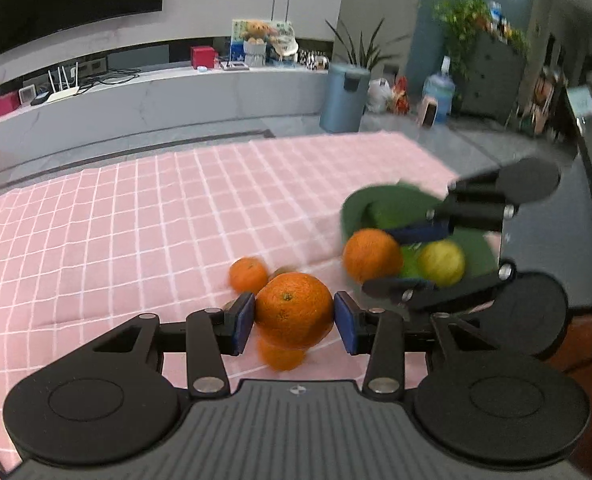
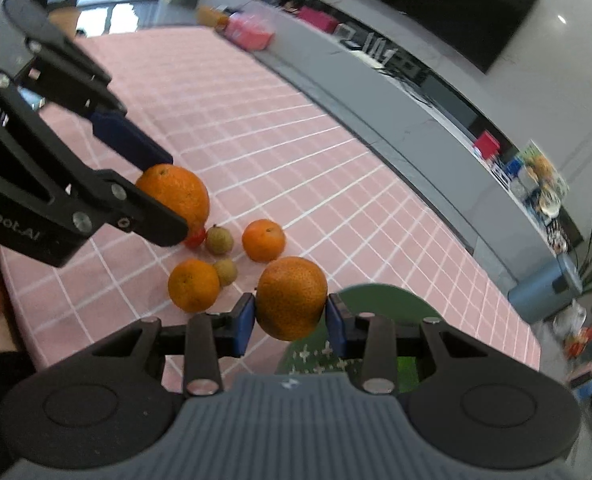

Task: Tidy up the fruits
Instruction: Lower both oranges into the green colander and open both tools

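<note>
My left gripper [image 1: 294, 316] is shut on an orange [image 1: 294, 310] and holds it above the pink checked cloth [image 1: 136, 220]. My right gripper [image 2: 290, 318] is shut on another orange [image 2: 292, 298] at the edge of a green plate [image 2: 375, 304]. In the left wrist view the right gripper [image 1: 399, 260] holds its orange [image 1: 369, 254] over the green plate [image 1: 379, 204], next to a yellow-green fruit [image 1: 441, 262] on it. In the right wrist view the left gripper [image 2: 164, 200] holds its orange [image 2: 176, 194]. Two smaller oranges [image 2: 194, 284] [image 2: 264, 240], two brownish small fruits [image 2: 218, 239] and a small red fruit [image 2: 195, 238] lie on the cloth.
The table's far edge [image 1: 216, 140] runs past the cloth. Behind it stand a long grey counter [image 1: 156, 96], a blue-grey bin [image 1: 343, 98] and a water bottle [image 1: 437, 90]. A dark cabinet [image 1: 591, 200] stands at the right.
</note>
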Motion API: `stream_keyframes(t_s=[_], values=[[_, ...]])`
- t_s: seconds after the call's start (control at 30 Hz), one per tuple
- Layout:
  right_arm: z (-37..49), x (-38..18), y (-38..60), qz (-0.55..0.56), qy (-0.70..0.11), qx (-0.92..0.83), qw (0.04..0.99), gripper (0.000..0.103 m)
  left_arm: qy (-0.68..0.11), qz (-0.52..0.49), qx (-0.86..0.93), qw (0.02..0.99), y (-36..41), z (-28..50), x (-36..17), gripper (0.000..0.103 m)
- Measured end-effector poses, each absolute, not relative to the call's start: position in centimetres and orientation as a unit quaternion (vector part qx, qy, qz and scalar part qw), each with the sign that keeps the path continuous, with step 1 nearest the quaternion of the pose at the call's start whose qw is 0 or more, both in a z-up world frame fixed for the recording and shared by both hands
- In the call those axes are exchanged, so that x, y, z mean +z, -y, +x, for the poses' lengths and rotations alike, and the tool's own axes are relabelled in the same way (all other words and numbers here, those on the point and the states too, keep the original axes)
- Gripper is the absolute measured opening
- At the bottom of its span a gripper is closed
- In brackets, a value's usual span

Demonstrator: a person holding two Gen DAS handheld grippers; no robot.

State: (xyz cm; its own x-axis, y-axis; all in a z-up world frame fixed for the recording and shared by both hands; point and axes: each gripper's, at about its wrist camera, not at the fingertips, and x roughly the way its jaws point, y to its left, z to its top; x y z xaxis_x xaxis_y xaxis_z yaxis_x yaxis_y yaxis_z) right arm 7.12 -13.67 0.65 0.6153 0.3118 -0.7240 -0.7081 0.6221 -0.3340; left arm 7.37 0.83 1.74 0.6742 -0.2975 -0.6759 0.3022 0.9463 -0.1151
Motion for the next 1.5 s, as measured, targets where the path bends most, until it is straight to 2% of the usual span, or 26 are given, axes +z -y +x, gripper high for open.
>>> stream_keyframes(t_s=[0.27,0.43,0.67,0.93,1.5], values=[[6.7,3.1,19.3,-0.238,-0.337,0.269,0.870,0.035,-0.371,-0.046,-0.207,0.904,2.9,8.7,3.9,0.049],[7.1,2.9,22.2,-0.210,-0.357,0.245,0.876,0.035,-0.407,-0.060,-0.233,0.881,5.5,11.6,2.9,0.049],[9.4,0.5,24.9,-0.156,-0.399,0.219,0.876,0.035,-0.444,-0.023,-0.250,0.860,9.1,14.3,0.4,0.049],[11.5,-2.6,25.2,-0.158,-0.421,0.208,0.869,0.035,-0.476,0.003,-0.240,0.846,11.3,16.3,-2.7,0.049],[13.7,-3.4,24.1,-0.181,-0.405,0.219,0.869,0.036,-0.493,0.000,-0.205,0.845,10.6,18.9,-4.7,0.050]])
